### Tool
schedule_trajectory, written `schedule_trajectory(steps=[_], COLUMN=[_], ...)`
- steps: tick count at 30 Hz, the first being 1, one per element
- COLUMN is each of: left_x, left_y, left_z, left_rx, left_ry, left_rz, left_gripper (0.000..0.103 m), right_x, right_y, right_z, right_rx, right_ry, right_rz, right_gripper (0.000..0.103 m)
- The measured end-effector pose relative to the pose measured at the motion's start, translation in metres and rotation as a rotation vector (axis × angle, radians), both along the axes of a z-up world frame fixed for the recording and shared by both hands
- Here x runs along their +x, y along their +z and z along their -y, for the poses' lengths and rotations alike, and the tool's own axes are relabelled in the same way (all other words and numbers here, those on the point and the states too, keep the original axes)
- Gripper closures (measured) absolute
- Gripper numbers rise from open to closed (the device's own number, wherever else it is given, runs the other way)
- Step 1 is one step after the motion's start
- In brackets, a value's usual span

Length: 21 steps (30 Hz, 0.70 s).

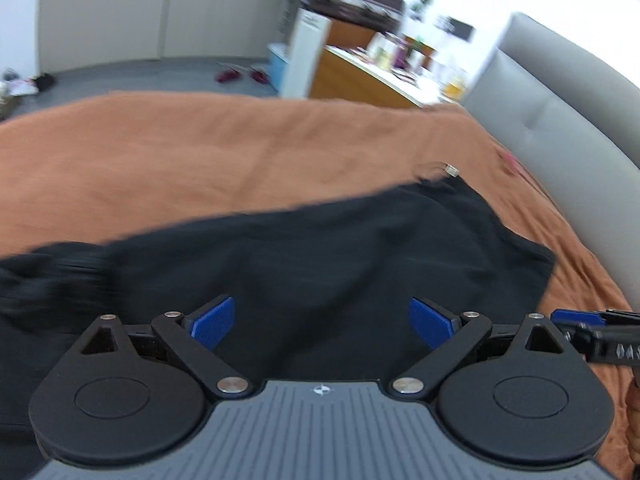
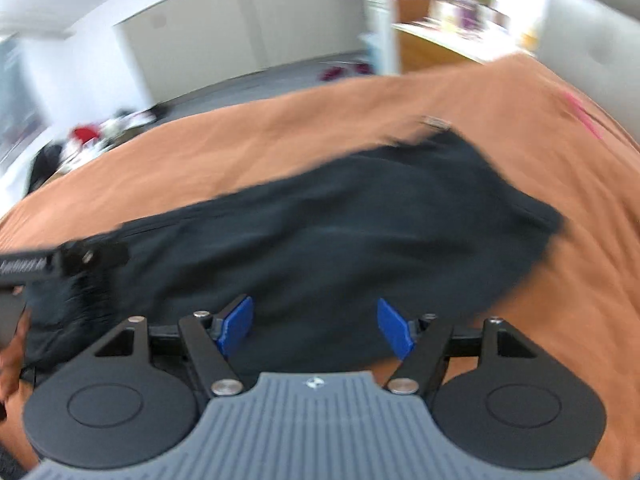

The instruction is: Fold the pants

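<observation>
Left wrist view is showing the left gripper (image 1: pixel 321 322) tilting downward over the black pants (image 1: pixel 320 256), its 2 blue fingers (image 1: pixel 212 322) standing wide apart with nothing between them and no cloth pinched. The pants are lying spread across the bed's orange-brown blanket (image 1: pixel 200 152), stretching from the lower left toward the grey padded headboard (image 1: pixel 560 120), with a small white tag (image 1: pixel 450 169) showing at their far end. At the right edge of this view, the tip of the right gripper (image 1: pixel 592 326) is poking in just beside the left one.

In the right wrist view, the right gripper (image 2: pixel 316 330) is likewise angling down at the pants (image 2: pixel 320 232), its 2 blue fingers (image 2: pixel 236 326) standing spread with only air between them; the fabric is lying below and beyond them, ungripped. The left gripper (image 2: pixel 60 264) is reaching in from the left edge over the pants' near end, and part of a hand (image 2: pixel 12 344) is showing beneath it. Both views are blurred.
</observation>
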<state>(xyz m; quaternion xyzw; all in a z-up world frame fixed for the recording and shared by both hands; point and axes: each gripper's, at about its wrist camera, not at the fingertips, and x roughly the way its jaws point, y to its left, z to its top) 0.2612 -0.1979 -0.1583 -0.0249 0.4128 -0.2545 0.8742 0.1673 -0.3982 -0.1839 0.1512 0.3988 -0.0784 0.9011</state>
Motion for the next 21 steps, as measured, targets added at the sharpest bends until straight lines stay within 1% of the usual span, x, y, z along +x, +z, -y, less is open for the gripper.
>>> schedule_trajectory(steps=[4,6,8,10,14,15,17,18,21], left_x=[0.007,0.012,0.014,0.016,0.018,0.018,0.022,0.022,0.024], left_y=[-0.023,-0.036,-0.048,-0.057,-0.07,-0.071,-0.076,-0.077,-0.081], left_z=[0.048,0.066,0.079,0.089,0.103,0.104,0.109,0.11,0.113], left_rx=[-0.008,-0.009,0.003,0.022,0.052,0.06,0.076,0.078,0.082], left_ry=[-0.042,-0.045,-0.055,-0.068,-0.084,-0.089,-0.098,-0.101,-0.102], left_rz=[-0.033,-0.055,-0.076,-0.086,-0.064,-0.06,-0.06,-0.058,-0.048], left_gripper=[0.0,0.0,0.0,0.0,0.0,0.0,0.0,0.0,0.0], right_x=[-0.012,-0.012,-0.011,-0.008,0.004,0.01,0.025,0.032,0.055], right_y=[-0.024,-0.041,-0.059,-0.072,-0.094,-0.096,-0.098,-0.099,-0.107], right_z=[0.07,0.102,0.128,0.148,0.177,0.179,0.185,0.189,0.194], right_rx=[0.054,0.12,0.158,0.201,0.337,0.346,0.313,0.293,0.276], right_ry=[-0.173,-0.247,-0.318,-0.363,-0.419,-0.419,-0.416,-0.415,-0.402], right_rz=[-0.021,-0.03,-0.035,-0.011,0.063,0.074,0.082,0.081,0.063], right_gripper=[0.036,0.037,0.037,0.037,0.037,0.037,0.038,0.038,0.037])
